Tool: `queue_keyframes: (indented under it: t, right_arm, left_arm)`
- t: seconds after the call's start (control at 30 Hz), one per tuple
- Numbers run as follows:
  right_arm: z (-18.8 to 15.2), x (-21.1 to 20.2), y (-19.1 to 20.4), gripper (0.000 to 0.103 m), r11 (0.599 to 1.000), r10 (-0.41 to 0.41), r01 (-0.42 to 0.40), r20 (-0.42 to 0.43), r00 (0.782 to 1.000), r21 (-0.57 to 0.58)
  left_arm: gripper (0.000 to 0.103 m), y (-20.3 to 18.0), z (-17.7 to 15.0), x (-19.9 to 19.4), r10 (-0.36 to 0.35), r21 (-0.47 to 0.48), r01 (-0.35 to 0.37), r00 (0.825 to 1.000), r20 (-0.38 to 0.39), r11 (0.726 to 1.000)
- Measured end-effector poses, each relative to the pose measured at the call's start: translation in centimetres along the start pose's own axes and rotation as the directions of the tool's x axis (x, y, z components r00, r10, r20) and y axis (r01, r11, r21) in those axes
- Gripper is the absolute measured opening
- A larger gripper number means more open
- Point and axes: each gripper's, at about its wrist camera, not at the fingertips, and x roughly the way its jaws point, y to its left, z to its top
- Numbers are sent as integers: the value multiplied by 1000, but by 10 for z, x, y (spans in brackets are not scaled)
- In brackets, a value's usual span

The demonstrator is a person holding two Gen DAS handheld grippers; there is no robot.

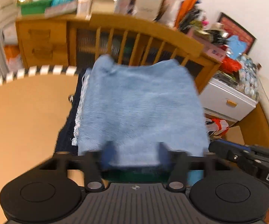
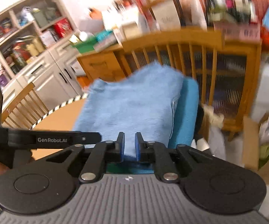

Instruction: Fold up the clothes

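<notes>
Along the bottom of the left wrist view, the left hand-held gripper [image 1: 135, 155] has its blue-padded fingers [image 1: 108, 154] spread wide apart, with nothing clamped between them. Just above them, filling the middle of the frame, lies the folded light blue fleecy garment [image 1: 140, 104], resting on a dark navy cloth [image 1: 67, 132] that shows along its left edge. At lower right the right hand-held gripper [image 1: 219, 145] pokes in beside the garment. In the right wrist view its jaws stand a narrow gap apart, gripping nothing, with the same garment [image 2: 132, 102] above them and a brighter teal folded cloth [image 2: 187, 112] under its right edge. To the left spreads the tan table [image 1: 22, 121] with a black-and-white striped border [image 1: 41, 71]. Beyond, across the upper frame, stands a wooden slatted chair back [image 1: 143, 43], blurred, before a cluttered wooden cabinet [image 1: 43, 43].
</notes>
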Motion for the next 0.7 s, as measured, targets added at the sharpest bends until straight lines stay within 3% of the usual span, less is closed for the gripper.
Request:
queue_keyframes:
  t: [0.07, 0.1, 0.23, 0.37, 0.5, 0.7]
  right_arm:
    - [-14, -25, 11, 31, 999, -23, 26, 49, 999, -44]
    - [-23, -36, 15, 38, 998, -35, 38, 61, 998, -45]
    - [-53, -65, 25, 42, 998, -54, 55, 75, 996, -14]
    - [-74, -82, 28, 61, 998, -61, 59, 64, 996, 30]
    - [-80, -82, 26, 78, 997, -66, 63, 58, 996, 53]
    - [-80, -87, 35, 83, 998, -62, 61, 50, 997, 19]
  left_arm:
    - [83, -10, -11, -19, 25, 31, -25, 999, 23, 999]
    - [83, -14, -16, -28, 34, 41, -35, 999, 33, 999]
    - [89, -18, -44, -54, 30, 23, -31, 999, 42, 999]
    - [101, -22, -65, -69, 36, 17, -37, 998, 59, 999]
    - [101, -23, -77, -76, 11, 3, -11, 999, 48, 1000]
    - [103, -27, -80, -81, 21, 38, -23, 998, 58, 999]
